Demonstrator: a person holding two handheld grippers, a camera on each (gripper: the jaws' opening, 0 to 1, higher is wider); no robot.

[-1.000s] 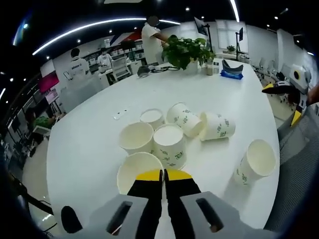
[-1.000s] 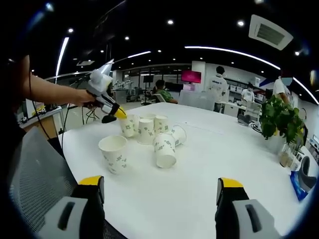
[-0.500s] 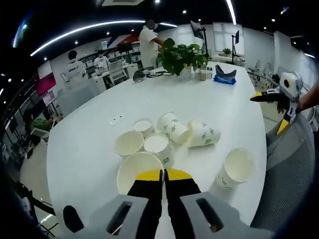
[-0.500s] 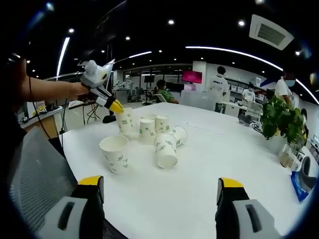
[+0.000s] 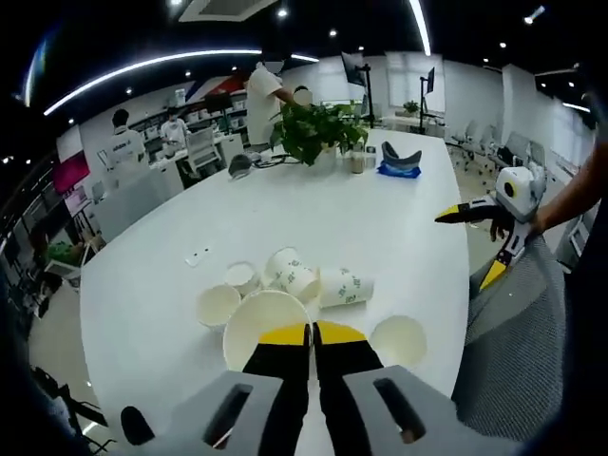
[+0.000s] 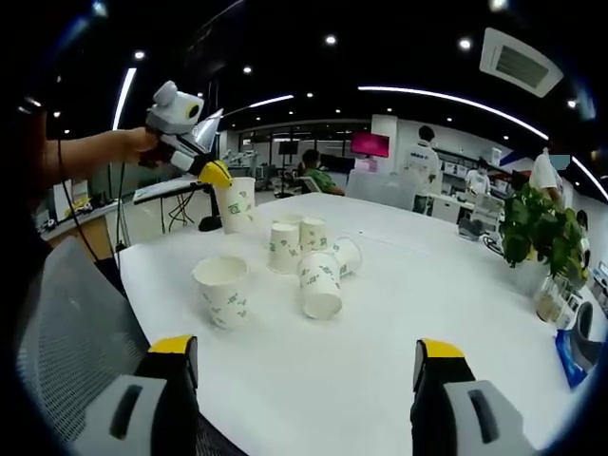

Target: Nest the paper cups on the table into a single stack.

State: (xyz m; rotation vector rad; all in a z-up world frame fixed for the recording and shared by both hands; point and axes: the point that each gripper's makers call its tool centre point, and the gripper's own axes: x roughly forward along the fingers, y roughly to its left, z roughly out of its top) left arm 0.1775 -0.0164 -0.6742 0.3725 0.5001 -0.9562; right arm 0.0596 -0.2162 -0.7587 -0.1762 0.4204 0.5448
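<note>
My left gripper (image 5: 312, 331) is shut on the rim of a white paper cup (image 5: 264, 323) with green print, held high above the white table (image 5: 380, 218). In the right gripper view the same left gripper (image 6: 215, 172) holds that cup (image 6: 237, 203) in the air at the left. Below stand an upright cup (image 5: 397, 340) near the table edge, two small upright cups (image 5: 218, 304) and two cups lying on their sides (image 5: 344, 285). My right gripper (image 6: 309, 366) is open and empty over the near table; it also hangs at the right (image 5: 468, 247).
A potted plant (image 5: 318, 128) and a blue object (image 5: 399, 161) sit at the far end of the table. A grey mesh chair (image 5: 513, 351) stands by the table edge. A small white item (image 5: 198, 255) lies left of the cups. People stand at desks behind.
My left gripper has risen with the cup, so the cups on the table look smaller and farther in its view. The right gripper has stayed where it was, open.
</note>
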